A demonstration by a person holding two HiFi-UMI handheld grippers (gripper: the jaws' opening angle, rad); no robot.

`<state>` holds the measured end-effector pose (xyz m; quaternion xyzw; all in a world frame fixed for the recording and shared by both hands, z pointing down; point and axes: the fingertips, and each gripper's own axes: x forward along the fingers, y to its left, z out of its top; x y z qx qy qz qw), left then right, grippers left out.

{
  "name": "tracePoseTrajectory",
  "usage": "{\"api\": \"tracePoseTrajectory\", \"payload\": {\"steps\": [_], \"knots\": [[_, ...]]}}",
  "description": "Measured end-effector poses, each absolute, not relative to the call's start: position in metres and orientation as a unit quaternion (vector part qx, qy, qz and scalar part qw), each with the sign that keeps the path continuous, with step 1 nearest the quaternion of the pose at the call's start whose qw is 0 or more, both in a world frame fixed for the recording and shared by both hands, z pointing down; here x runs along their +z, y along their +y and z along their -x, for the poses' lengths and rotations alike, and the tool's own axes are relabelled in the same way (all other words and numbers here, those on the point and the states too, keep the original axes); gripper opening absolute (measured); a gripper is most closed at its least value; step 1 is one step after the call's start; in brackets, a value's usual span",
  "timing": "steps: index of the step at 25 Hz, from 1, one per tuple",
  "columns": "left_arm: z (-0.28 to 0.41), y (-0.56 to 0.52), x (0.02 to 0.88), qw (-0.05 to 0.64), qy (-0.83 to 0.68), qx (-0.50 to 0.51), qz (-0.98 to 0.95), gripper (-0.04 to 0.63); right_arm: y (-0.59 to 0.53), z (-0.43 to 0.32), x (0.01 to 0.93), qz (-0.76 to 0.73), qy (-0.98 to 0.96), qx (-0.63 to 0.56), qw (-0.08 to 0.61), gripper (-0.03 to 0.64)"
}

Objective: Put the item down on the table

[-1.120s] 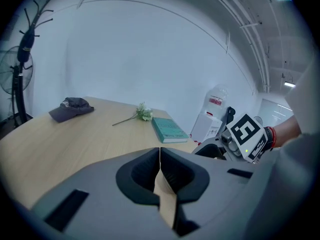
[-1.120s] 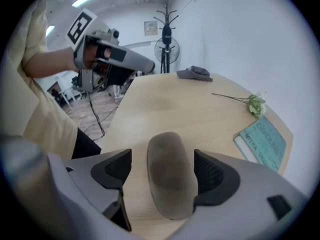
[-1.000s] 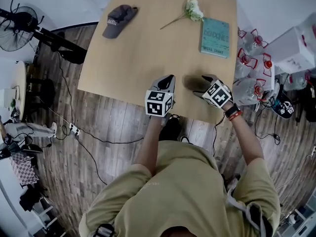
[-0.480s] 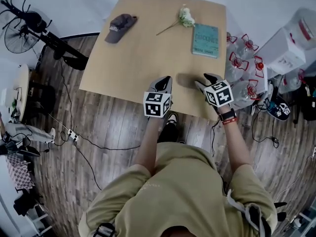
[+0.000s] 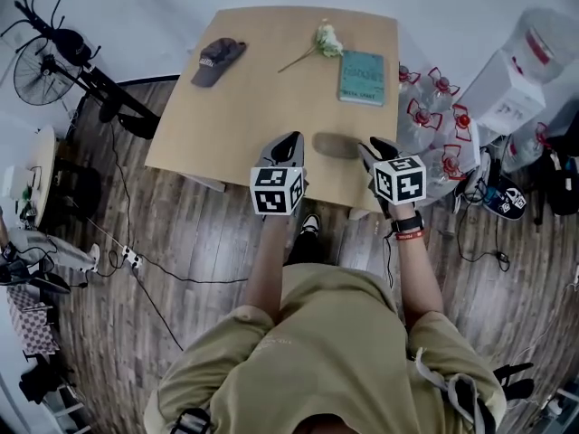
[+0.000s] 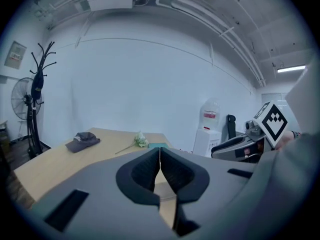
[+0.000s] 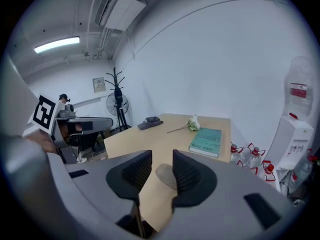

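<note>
nothing is held. all three candidates already lie on the table (image 5: 235,116): cap (image 5: 217,58) at its far left corner, flower (image 5: 326,39) mid far edge, book (image 5: 362,65) at its far right. which one is the item, i cannot tell. over the table's near edge, the left gripper (image 6: 159,156) has its jaws pressed together, empty. the right gripper (image 7: 162,160) has just been closing, with only tabletop showing through its narrow gap. the risk, as i judge it: a low reach across the table could knock something off the far edge.

The table (image 5: 253,107) is pale tan, the book (image 5: 362,77) teal, the flower (image 5: 327,39) white, the cap (image 5: 217,59) dark grey.
</note>
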<state>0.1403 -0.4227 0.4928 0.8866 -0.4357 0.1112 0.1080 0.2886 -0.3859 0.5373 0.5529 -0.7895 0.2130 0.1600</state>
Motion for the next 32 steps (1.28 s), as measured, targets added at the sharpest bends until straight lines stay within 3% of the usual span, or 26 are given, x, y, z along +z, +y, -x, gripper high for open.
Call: {"api": "tracePoseTrajectory", "payload": {"steps": [2,18,32], "knots": [[-0.136,-0.413,0.482,0.099,-0.445,0.107,-0.884,0.025,-0.376,-0.291,0.524,-0.572,-0.781,0.210,0.137,0.112],[-0.140,-0.339,0.434,0.035,-0.460,0.052,-0.885,0.025,-0.304,-0.303,0.463,-0.660,-0.740,0.131,0.033,0.012],[-0.150,-0.321,0.435,0.022,-0.447,0.038,-0.894,0.025,-0.292,-0.298,0.465,-0.655,-0.744,0.127,0.031,0.012]]}}
